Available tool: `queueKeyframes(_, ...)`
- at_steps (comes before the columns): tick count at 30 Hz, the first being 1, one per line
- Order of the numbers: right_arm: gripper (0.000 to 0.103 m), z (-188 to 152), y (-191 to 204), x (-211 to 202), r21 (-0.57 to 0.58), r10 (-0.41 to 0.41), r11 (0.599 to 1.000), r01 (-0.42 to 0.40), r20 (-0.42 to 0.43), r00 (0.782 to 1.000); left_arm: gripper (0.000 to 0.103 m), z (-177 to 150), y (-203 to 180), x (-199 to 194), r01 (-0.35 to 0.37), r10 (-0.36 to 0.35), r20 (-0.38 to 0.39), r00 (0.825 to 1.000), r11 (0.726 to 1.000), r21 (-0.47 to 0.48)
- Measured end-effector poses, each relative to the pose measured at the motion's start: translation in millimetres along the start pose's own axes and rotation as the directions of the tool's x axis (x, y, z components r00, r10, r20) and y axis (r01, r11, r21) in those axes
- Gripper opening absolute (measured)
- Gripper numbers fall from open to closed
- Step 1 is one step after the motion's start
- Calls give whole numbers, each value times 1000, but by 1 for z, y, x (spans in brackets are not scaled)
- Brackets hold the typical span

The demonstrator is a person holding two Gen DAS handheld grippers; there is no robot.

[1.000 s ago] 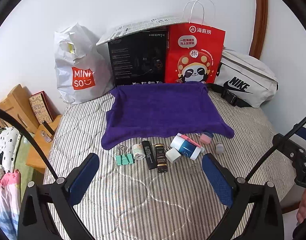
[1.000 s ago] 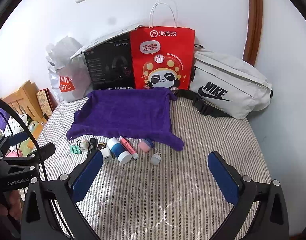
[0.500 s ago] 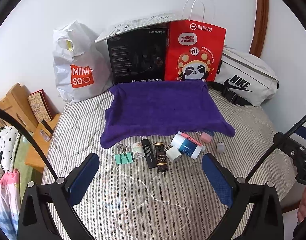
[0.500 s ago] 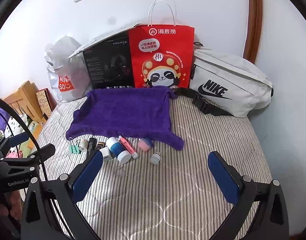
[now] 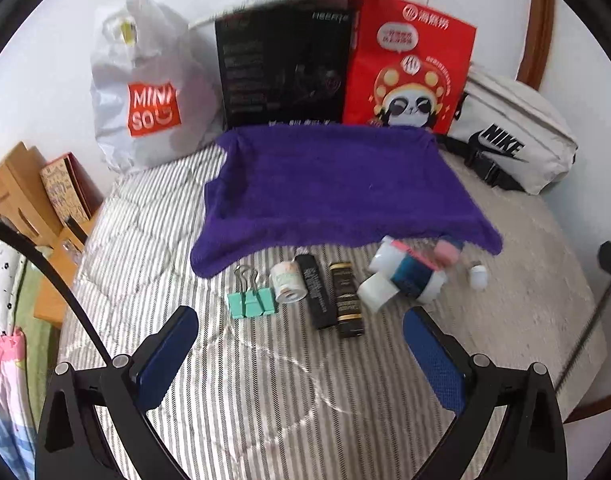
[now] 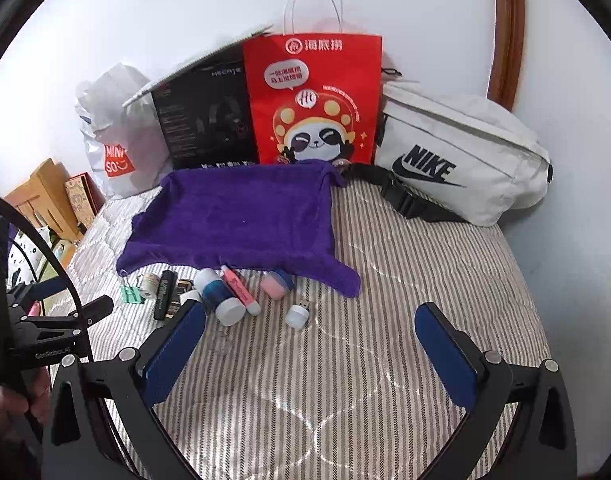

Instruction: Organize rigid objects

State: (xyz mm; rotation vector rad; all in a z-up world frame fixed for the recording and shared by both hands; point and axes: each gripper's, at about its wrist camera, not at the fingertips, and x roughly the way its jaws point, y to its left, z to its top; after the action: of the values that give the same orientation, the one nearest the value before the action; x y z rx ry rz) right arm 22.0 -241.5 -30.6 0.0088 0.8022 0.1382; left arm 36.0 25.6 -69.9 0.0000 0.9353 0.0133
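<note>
A row of small items lies on the striped bed in front of a purple towel (image 5: 337,184): a mint binder clip (image 5: 250,302), a small white jar (image 5: 288,282), a black tube (image 5: 316,296), a black-and-gold tube (image 5: 346,299), a white-and-blue bottle (image 5: 405,274), a pink tube (image 6: 239,290), a pink-and-blue case (image 6: 276,283) and a small white plug (image 6: 298,315). My left gripper (image 5: 297,336) is open and empty, just short of the two black tubes. My right gripper (image 6: 309,332) is open and empty, close to the white plug.
Against the wall stand a white Miniso bag (image 5: 145,92), a black box (image 5: 283,64), a red paper bag (image 5: 409,64) and a white Nike bag (image 5: 513,136). A wooden bedside stand (image 5: 21,196) is at the left, off the bed's edge.
Both grippers have moved forward and down toward the row of items, the left one faster. Nothing on the bed has moved.
</note>
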Motion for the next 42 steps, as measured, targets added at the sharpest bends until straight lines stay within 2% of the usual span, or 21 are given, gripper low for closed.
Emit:
queueKeyframes(7, 103, -10, -10, 28, 13, -18, 1000, 18, -66, 998, 103, -4, 21, 44, 9, -11, -51, 999, 999, -41)
queueKeyframes(11, 103, -15, -13, 40, 8, -29, 1000, 30, -96, 995, 102, -5, 41, 70, -9, 3, -81, 997, 997, -75)
queueKeyframes(15, 103, -21, -19, 54, 11, -40, 999, 42, -131, 991, 97, -8, 58, 90, 12, -25, -97, 995, 991, -133)
queueKeyframes(20, 103, -25, -21, 69, -1, -52, 999, 53, -176, 983, 95, -14, 63, 113, -43, 26, -129, 991, 991, -128)
queueKeyframes(27, 103, -23, -20, 84, -8, -58, 998, 58, -210, 976, 96, -11, 59, 122, -89, 78, -88, 993, 987, -134)
queueKeyframes(29, 103, -23, -17, 88, -16, -55, 998, 53, -217, 975, 91, -13, 58, 119, -90, 81, -77, 994, 988, -128)
queueKeyframes(34, 103, -25, -9, 96, -37, -41, 999, 33, -233, 972, 67, -20, 63, 108, -80, 76, -33, 997, 989, -125)
queueKeyframes(39, 103, -27, -2, 102, -51, -33, 998, 21, -238, 971, 65, -21, 64, 108, -77, 77, -7, 997, 990, -117)
queueKeyframes(41, 103, -28, -2, 105, -46, -27, 999, 17, -236, 971, 61, -20, 61, 108, -70, 71, 3, 998, 991, -111)
queueKeyframes(42, 103, -29, -3, 108, -42, -25, 999, 16, -233, 972, 55, -20, 61, 107, -65, 66, 10, 998, 992, -104)
